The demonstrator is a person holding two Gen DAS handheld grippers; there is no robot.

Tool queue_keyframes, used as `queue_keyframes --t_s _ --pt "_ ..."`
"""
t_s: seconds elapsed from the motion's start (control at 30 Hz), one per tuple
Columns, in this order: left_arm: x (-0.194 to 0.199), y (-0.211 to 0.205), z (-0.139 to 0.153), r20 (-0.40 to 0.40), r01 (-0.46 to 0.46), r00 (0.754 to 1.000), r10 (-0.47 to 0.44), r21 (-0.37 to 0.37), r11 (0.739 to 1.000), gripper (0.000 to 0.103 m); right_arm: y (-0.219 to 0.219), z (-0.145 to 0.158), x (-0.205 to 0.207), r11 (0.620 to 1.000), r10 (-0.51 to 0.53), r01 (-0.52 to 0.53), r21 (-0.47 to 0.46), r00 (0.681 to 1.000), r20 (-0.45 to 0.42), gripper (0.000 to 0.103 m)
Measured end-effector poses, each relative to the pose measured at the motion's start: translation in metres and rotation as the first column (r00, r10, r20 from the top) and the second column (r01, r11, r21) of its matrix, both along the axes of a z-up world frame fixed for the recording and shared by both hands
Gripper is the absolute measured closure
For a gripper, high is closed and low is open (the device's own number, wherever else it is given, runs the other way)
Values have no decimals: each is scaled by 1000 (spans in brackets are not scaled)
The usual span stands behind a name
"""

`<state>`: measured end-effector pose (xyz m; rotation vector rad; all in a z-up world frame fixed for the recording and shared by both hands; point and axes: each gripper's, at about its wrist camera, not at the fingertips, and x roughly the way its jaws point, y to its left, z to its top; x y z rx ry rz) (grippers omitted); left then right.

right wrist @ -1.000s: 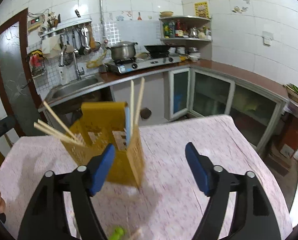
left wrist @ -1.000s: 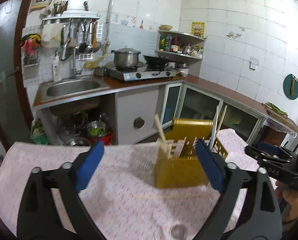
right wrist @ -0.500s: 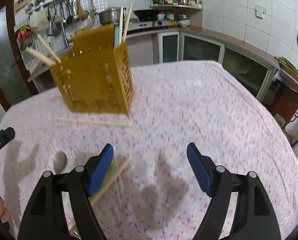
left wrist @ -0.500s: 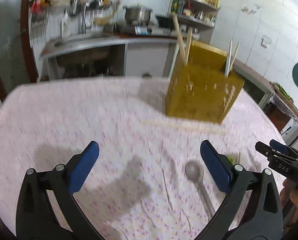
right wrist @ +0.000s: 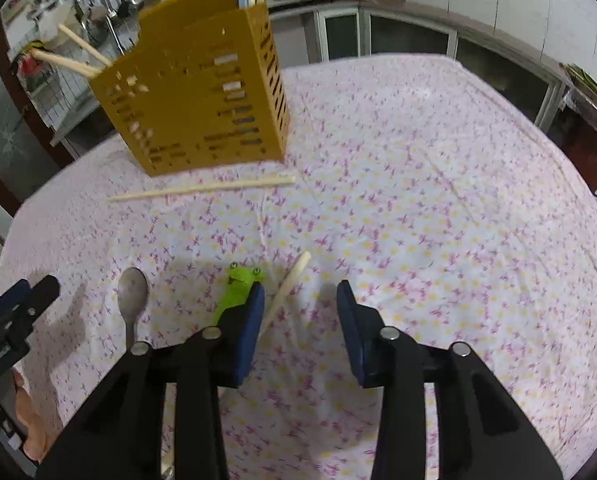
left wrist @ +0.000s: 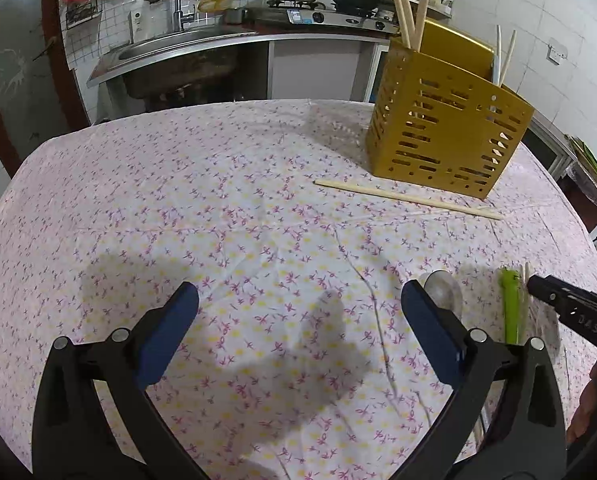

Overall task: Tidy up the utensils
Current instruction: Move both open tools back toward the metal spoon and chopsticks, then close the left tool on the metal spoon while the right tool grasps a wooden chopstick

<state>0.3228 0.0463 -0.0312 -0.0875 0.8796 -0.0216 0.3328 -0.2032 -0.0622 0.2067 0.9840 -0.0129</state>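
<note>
A: So, left to right, what lies on the worktop [right wrist: 438, 168]?

B: Furthest left, the left gripper [left wrist: 298, 332] hangs over bare flowered cloth, its jaws spread wide with nothing between them; I judge it is waiting its turn. Next comes a metal spoon [right wrist: 131, 292], bowl pointing away, then a green frog-headed utensil [right wrist: 240, 282] with a cartoon face at its tip.

A: And the right gripper [right wrist: 300, 320]?

B: It points steeply down just right of the frog piece, and its jaws are closing. A pale wooden chopstick [right wrist: 285, 290] lies slanted between them, close against the left pad, though the pads do not yet press it. That looks like the piece being picked.

A: Where do they all go?

B: Probably the yellow slotted holder [right wrist: 202, 92] standing upright at the far side, already carrying chopsticks in both its compartments. A second loose chopstick [right wrist: 202, 189] lies flat just in front of its base, thick end to the right.
</note>
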Motion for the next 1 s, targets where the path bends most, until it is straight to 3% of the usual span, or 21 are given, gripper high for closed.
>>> queue_keyframes --t_s 0.13,0.2,0.37,0.5,0.67,0.73,0.8,0.87,1.0 --pt "-1 -2 -3 -16 9 1000 -9 -12 1000 5 9 -9 6 1000 -16 16 -10 1000 -24 77" --pt "-2 -6 -4 -24 18 1000 -18 -24 1000 5 12 -9 8 1000 -8 7 -22 1000 -20 87" --pt "-3 -25 -3 -47 50 997 -53 -58 997 5 -3 -9 10 999 13 -13 44 1000 -15 89" --pt "-2 -40 -5 -88 56 994 -63 -78 995 5 -16 -4 8 999 18 -18 33 1000 -3 97" --pt "2 -60 -8 -119 73 989 -83 -94 993 6 -38 5 2 999 18 -18 29 1000 24 97" --pt "5 -69 -11 -135 78 987 -90 -95 992 10 -45 5 0 999 15 -16 31 1000 25 97" --pt "10 -78 -18 -170 81 981 -97 -100 992 25 -53 4 -2 999 13 -14 30 1000 25 97" --pt "14 -83 -24 -202 71 975 -92 -109 992 34 -57 3 -3 999 10 -11 31 1000 26 97" --pt "21 -93 -27 -207 41 977 -58 -88 995 34 -68 -1 -4 999 17 -18 35 1000 25 97"
